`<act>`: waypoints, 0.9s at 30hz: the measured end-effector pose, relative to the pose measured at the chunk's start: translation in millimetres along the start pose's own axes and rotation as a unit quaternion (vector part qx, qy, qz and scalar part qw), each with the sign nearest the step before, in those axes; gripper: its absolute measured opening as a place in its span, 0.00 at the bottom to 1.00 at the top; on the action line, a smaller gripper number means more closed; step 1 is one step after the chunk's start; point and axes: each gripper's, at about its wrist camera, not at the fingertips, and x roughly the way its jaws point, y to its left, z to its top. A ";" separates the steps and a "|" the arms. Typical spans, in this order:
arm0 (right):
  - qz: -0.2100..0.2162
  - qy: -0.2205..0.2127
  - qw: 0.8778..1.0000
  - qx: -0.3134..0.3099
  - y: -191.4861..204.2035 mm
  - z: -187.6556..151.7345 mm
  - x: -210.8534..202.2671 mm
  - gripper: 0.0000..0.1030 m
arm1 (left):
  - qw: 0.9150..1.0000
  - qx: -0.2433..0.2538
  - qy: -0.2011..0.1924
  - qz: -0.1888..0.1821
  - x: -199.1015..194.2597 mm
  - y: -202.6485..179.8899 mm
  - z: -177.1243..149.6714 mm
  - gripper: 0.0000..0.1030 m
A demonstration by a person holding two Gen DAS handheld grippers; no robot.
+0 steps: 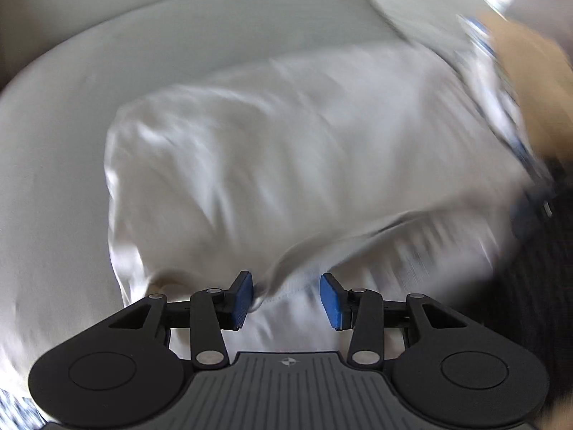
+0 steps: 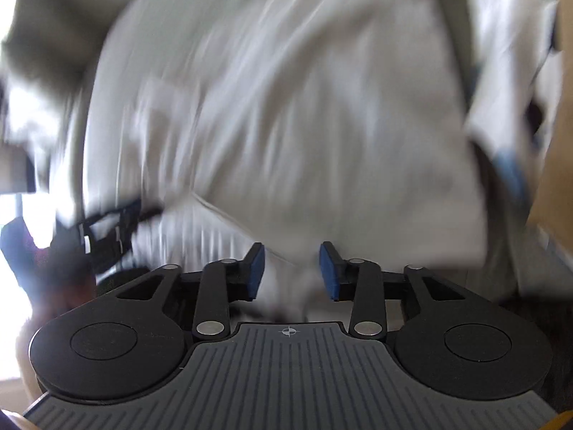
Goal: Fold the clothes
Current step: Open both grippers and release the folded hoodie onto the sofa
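Note:
A white garment [image 1: 286, 150] lies rumpled on a pale round surface [image 1: 64, 114], blurred by motion. My left gripper [image 1: 286, 299] is open, its blue pads [image 1: 241, 299] on either side of the garment's near hem. In the right wrist view the same white garment [image 2: 279, 107] fills the frame, heavily blurred. My right gripper [image 2: 292, 272] is open, with the cloth's edge lying between and under its blue pads [image 2: 328, 272]. Neither gripper pinches the cloth.
A blue-and-white patterned cloth [image 1: 501, 107] and a tan object [image 1: 537, 82] lie at the right. The other gripper [image 2: 111, 229] shows dark at the left of the right wrist view. A tan edge [image 2: 558, 143] runs along the right.

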 end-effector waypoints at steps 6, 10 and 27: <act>-0.039 -0.007 0.995 -0.094 31.6 -49.5 -16.1 0.47 | 0.999 0.001 -0.035 -0.007 -40.6 -2.9 -54.2 0.43; -0.041 -0.116 0.990 -0.064 36.7 -34.4 -24.7 0.47 | 0.985 -0.095 -0.136 0.044 -43.8 5.3 -45.5 0.47; -0.189 -0.176 0.963 -0.078 22.9 -73.6 -12.3 0.42 | 0.982 -0.093 -0.156 0.053 -11.5 -39.5 -44.4 0.49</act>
